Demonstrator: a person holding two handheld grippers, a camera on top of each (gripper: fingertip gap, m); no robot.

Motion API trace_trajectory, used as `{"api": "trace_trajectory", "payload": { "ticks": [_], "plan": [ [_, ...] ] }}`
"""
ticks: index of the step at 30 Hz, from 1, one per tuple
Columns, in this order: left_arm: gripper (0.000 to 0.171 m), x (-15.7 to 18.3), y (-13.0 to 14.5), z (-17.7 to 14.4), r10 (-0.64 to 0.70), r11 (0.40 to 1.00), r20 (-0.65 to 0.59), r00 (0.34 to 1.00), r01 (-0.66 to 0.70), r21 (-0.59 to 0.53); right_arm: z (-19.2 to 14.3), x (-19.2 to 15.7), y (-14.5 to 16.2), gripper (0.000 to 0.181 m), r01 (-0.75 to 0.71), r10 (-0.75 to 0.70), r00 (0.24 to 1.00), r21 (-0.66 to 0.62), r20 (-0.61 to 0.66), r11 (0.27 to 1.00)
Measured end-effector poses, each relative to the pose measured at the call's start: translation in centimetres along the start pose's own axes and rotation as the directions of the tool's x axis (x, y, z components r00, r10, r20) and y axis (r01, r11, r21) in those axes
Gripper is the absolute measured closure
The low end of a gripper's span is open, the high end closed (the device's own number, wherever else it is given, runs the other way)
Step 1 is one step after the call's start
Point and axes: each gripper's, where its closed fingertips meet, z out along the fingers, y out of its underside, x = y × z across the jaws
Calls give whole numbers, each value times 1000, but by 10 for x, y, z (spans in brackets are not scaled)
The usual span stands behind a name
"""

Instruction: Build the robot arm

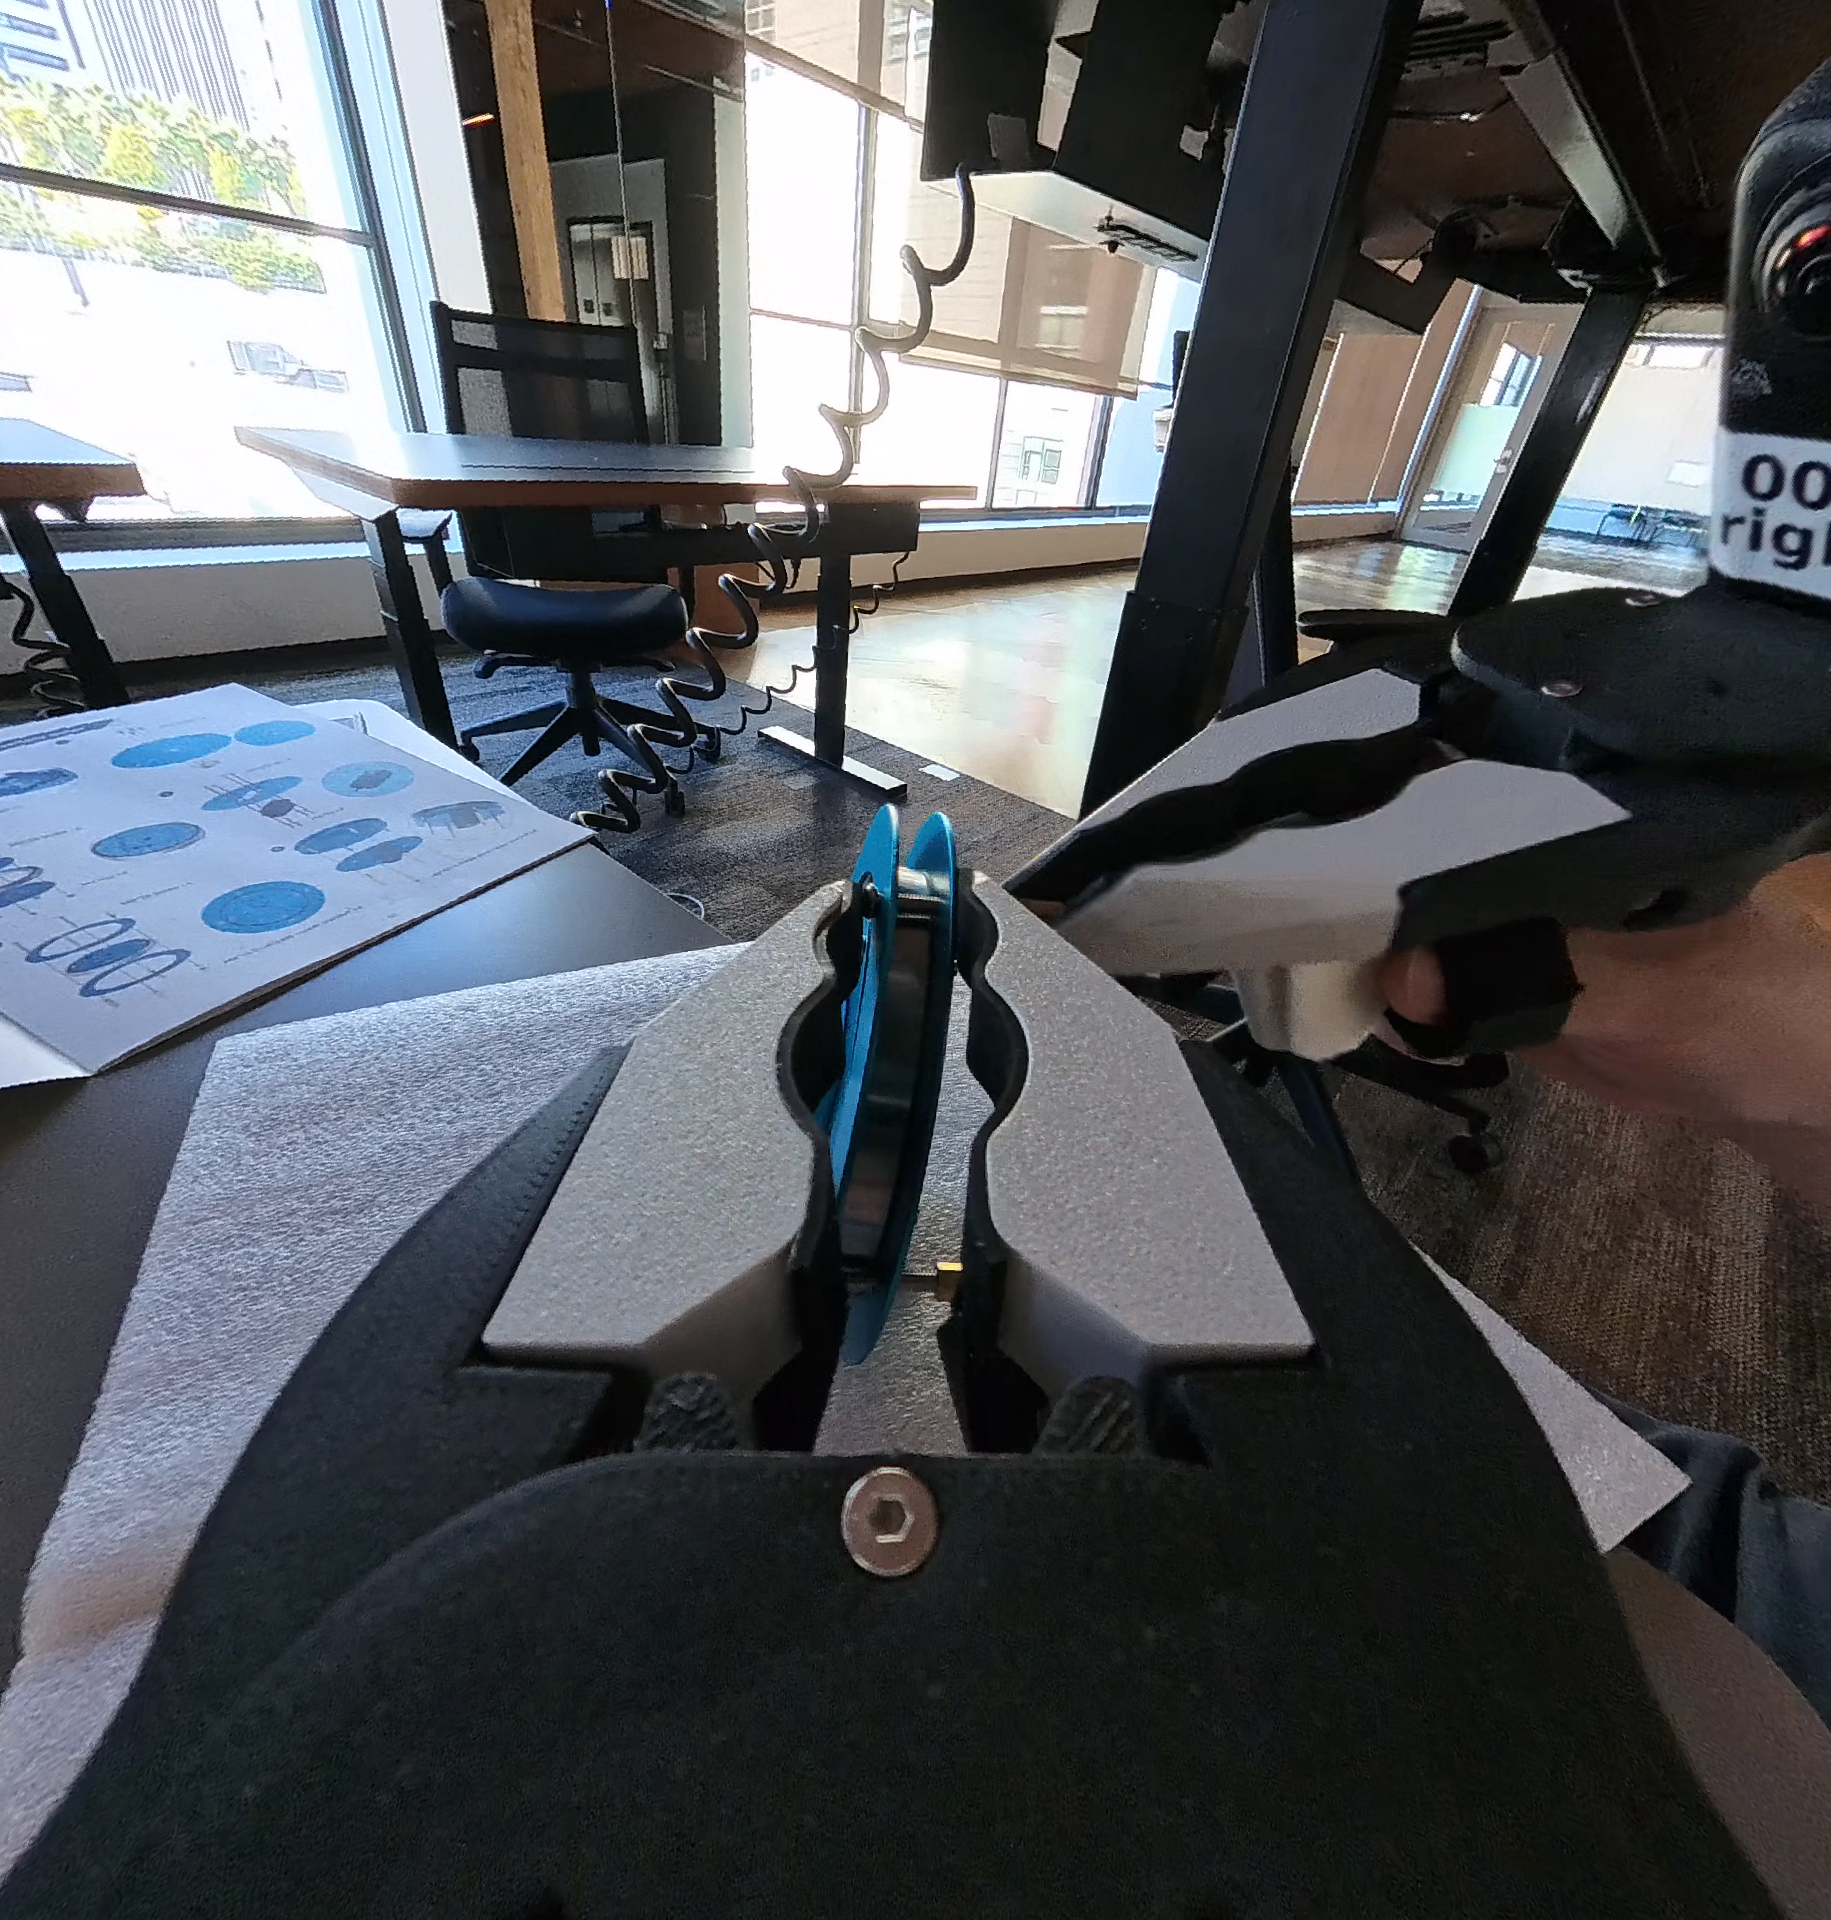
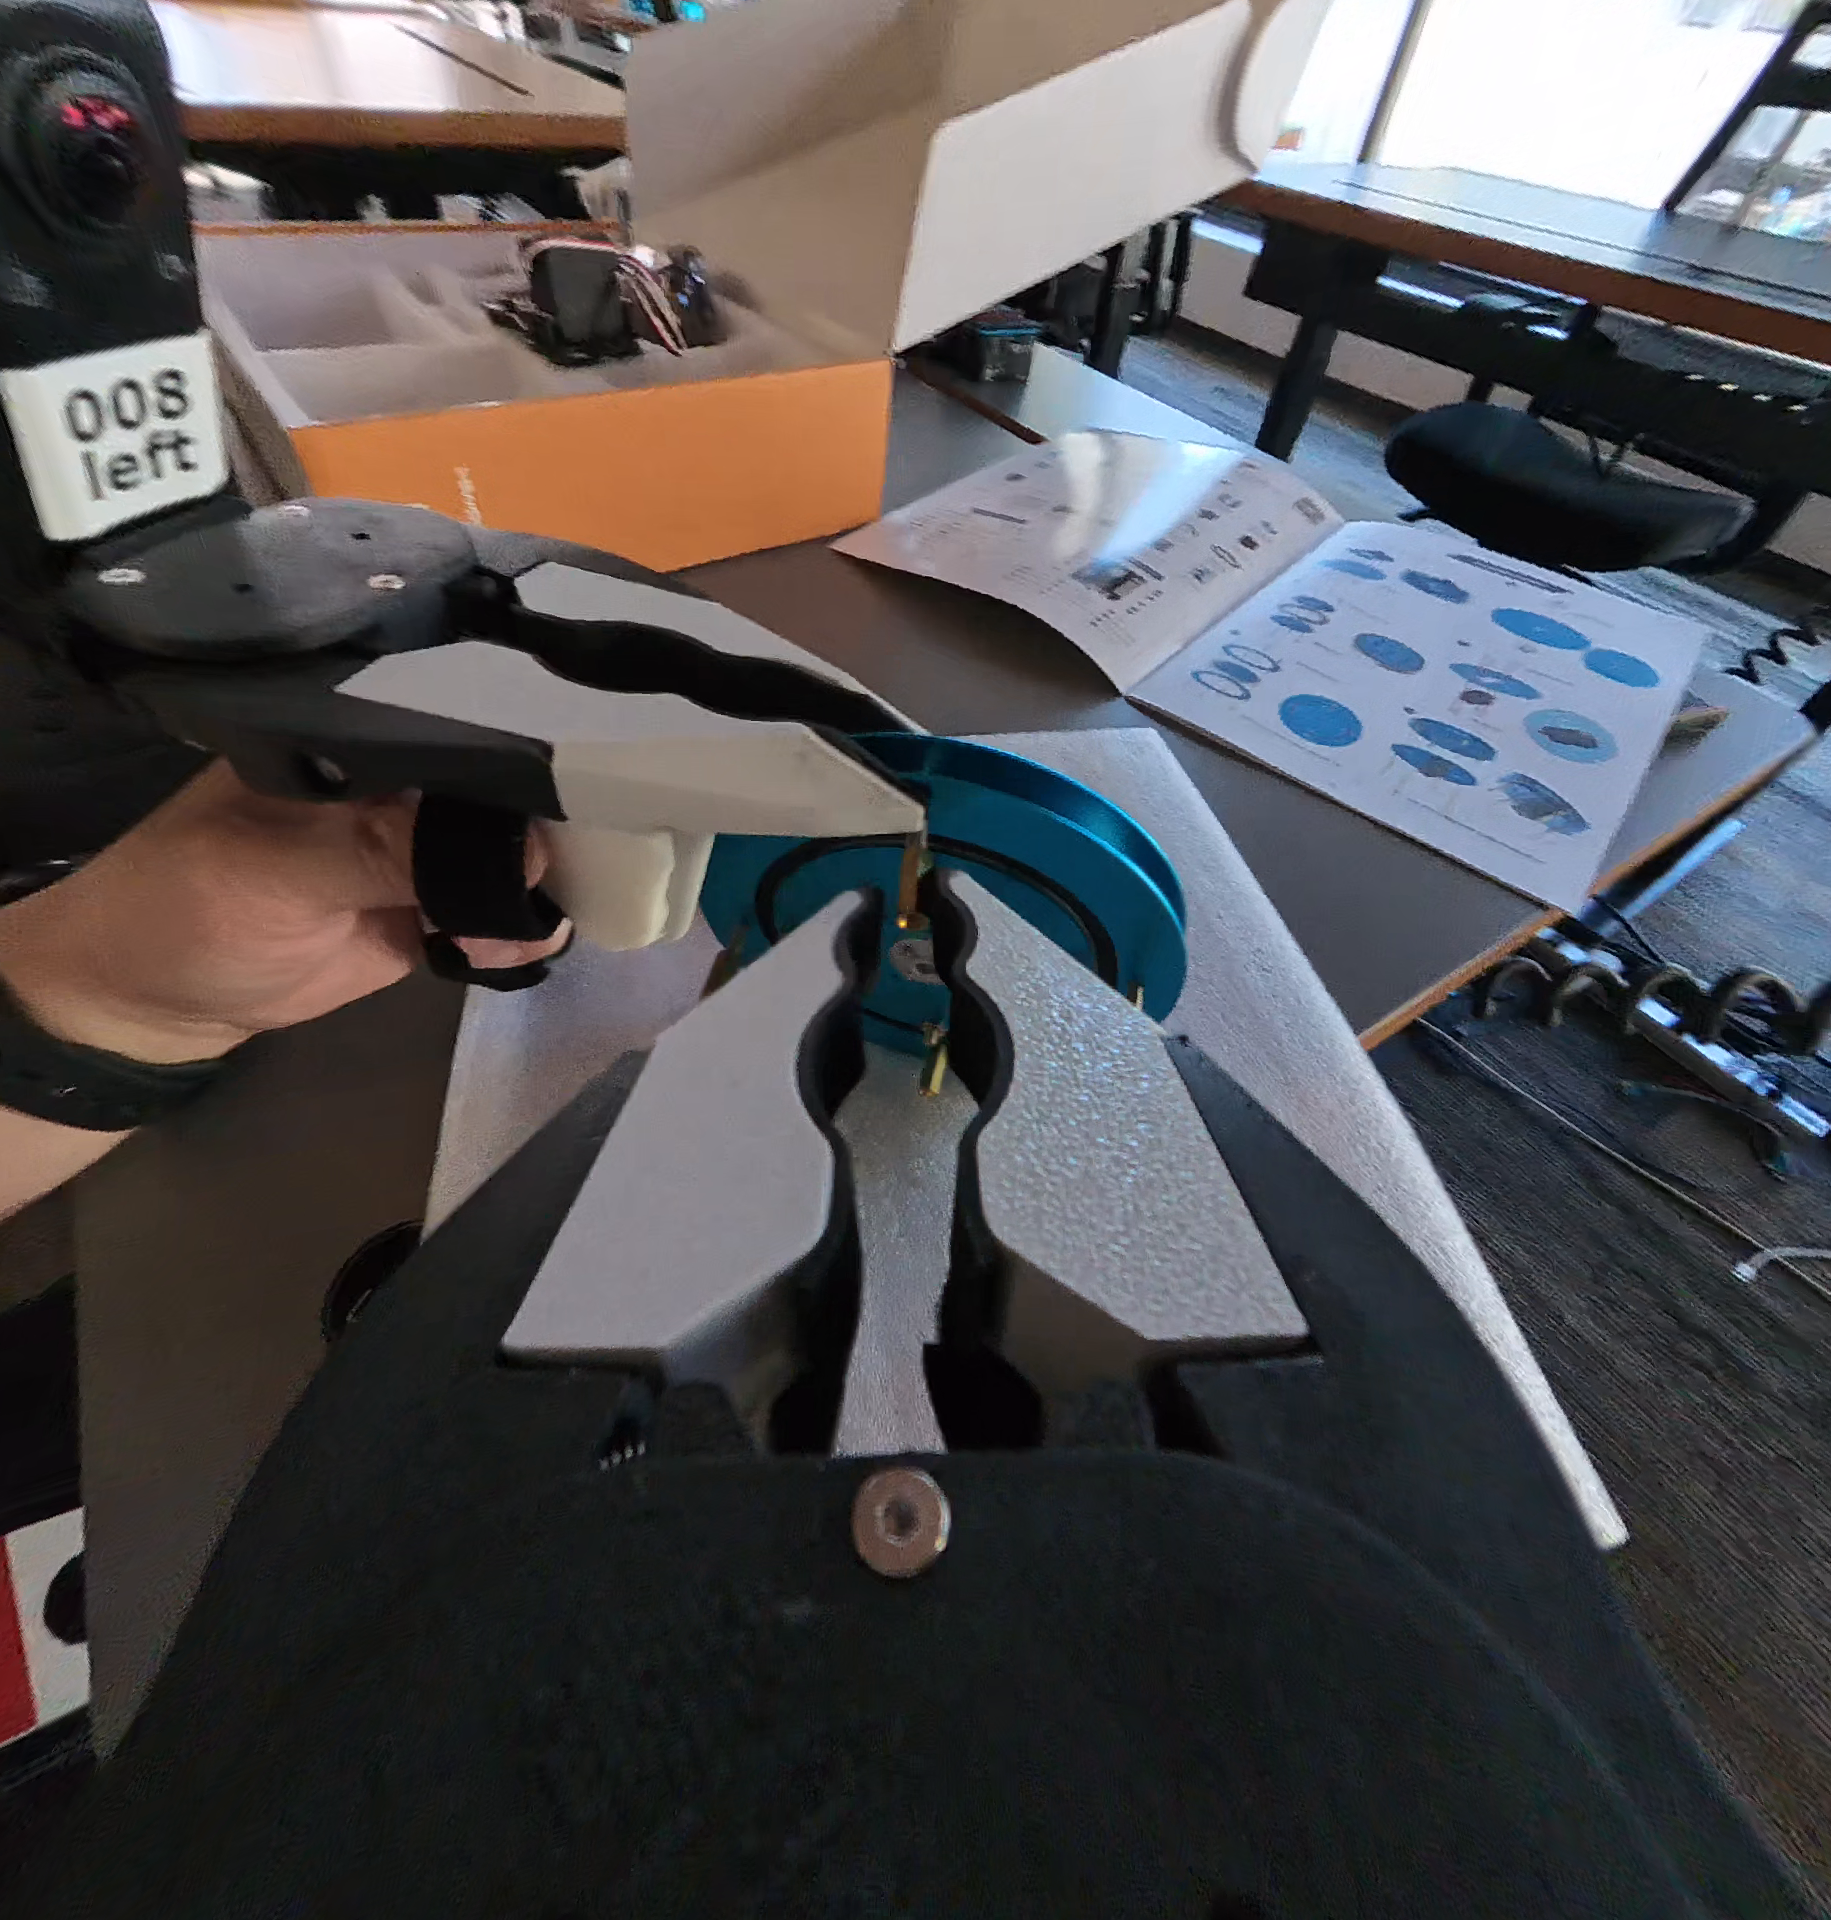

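Note:
A blue metal wheel made of two discs with a black ring between them stands on edge in my left gripper, which is shut on its rim. In the right wrist view the wheel hangs just above a white foam sheet, with the left gripper coming in from the left. Short brass standoffs stick out of the wheel's face. My right gripper is closed around one brass standoff at its fingertips. In the left wrist view the right gripper reaches in from the right to the wheel's far edge.
An open booklet with blue part drawings lies on the dark table beyond the foam, also in the left wrist view. An open orange box with parts stands behind. The table edge is close on the right. An office chair and coiled cable are beyond. Less than 4 cm separates the two grippers' tips.

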Motion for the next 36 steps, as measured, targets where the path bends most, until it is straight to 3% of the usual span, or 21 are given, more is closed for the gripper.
{"api": "trace_trajectory", "payload": {
  "ticks": [3,9,13,19,21,22,23,24,25,26,27,28,30,32,33,34,36],
  "plan": [
    [156,-1,0,-1,-10,1000,5,1000,10,3,1,0,0,177,-54,54,998,-12,-23,998],
    [158,-1,0,-1,32,999,36,999,-32,1,0,-5,0,177,-323,323,945,0,-53,946],
    [157,0,1,-1,39,999,40,998,-39,0,-1,-5,1,175,-312,313,949,28,-36,950],
    [158,-1,1,-1,57,998,57,997,-57,-2,0,-3,2,177,-148,150,985,27,-89,989],
    [158,-2,0,-2,51,999,61,997,-51,2,1,-4,1,177,-235,237,970,45,-53,971],
    [158,-3,0,-2,47,999,63,997,-48,4,2,-6,1,177,-368,368,930,57,19,928],
    [158,-3,0,-3,46,999,66,997,-46,6,3,-7,0,177,-547,538,834,53,126,835],
    [158,-4,0,-3,45,999,69,997,-45,7,3,-9,-1,177,-731,705,663,15,250,682],
    [158,-4,0,-3,46,999,71,996,-46,7,2,-10,-2,177,-869,818,440,-56,370,492],
    [158,-4,0,-2,47,999,70,996,-47,6,1,-10,-4,177,-936,857,226,-141,463,322],
    [158,-3,0,-2,50,999,68,996,-50,5,0,-10,-4,177,-950,851,131,-179,508,254],
    [157,-2,0,-1,57,998,67,996,-57,3,0,-10,-3,177,-944,835,175,-151,522,292],
    [158,-1,1,-1,64,998,65,996,-64,1,-1,-8,-3,176,-845,752,478,3,455,535],
    [158,-2,1,-1,60,998,64,996,-60,2,-4,-4,-8,165,-599,540,785,151,305,786],
    [158,-2,1,-1,56,998,64,996,-56,3,-5,-1,-10,161,-457,421,884,184,203,870],
    [158,-2,1,-2,53,999,64,997,-54,3,-5,-1,-11,158,-322,305,945,179,119,930],
    [158,-2,0,-1,52,999,66,996,-53,3,0,-4,-5,166,-119,119,993,83,3,989]
  ]
}}
